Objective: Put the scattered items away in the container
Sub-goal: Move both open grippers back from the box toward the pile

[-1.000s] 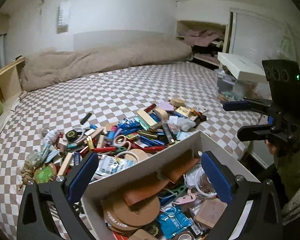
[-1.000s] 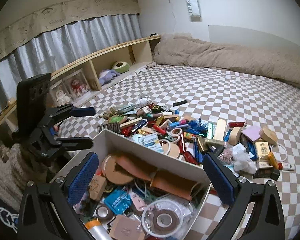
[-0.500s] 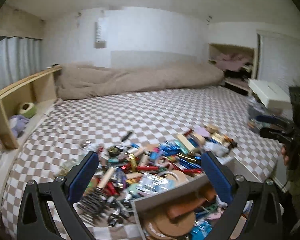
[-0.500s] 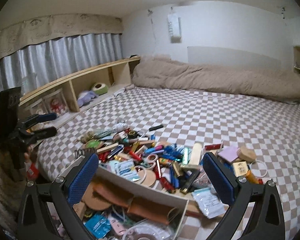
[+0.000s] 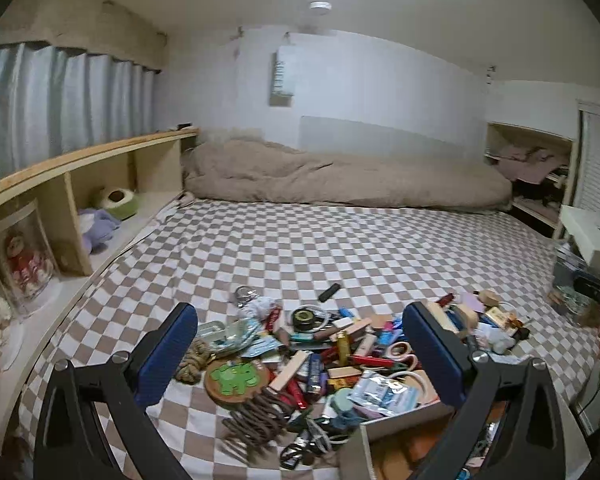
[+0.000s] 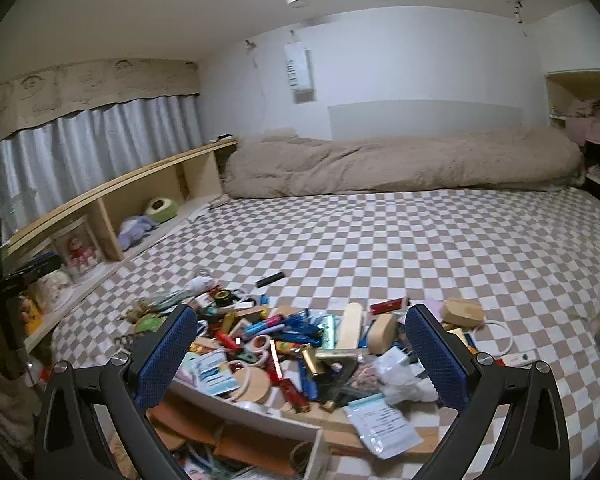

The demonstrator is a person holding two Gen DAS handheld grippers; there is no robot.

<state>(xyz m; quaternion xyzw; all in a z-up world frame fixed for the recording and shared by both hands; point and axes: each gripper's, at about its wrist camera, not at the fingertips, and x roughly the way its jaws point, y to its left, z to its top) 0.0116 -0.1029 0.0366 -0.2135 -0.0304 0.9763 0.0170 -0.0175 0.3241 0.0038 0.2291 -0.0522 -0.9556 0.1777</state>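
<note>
A heap of small items (image 5: 332,348) lies on the checkered bed: pens, tape rolls, packets, a green coaster (image 5: 236,378), a brown hair claw (image 5: 256,420). The same heap shows in the right wrist view (image 6: 300,340). A white open box (image 5: 404,428) with items inside stands at the near edge, also in the right wrist view (image 6: 252,408). My left gripper (image 5: 300,356) is open and empty, held above the heap. My right gripper (image 6: 302,356) is open and empty, above the box's far wall.
A beige duvet (image 5: 340,176) lies rolled at the bed's far end. A wooden shelf (image 5: 72,184) with toys runs along the left side. A black stick (image 5: 329,292) lies apart beyond the heap. A white box and clutter (image 5: 588,240) stand off the bed's right.
Both grippers have lifted and tilted up from over the box, so the views now show more of the bed and room. The left one swung left. Both stayed open.
</note>
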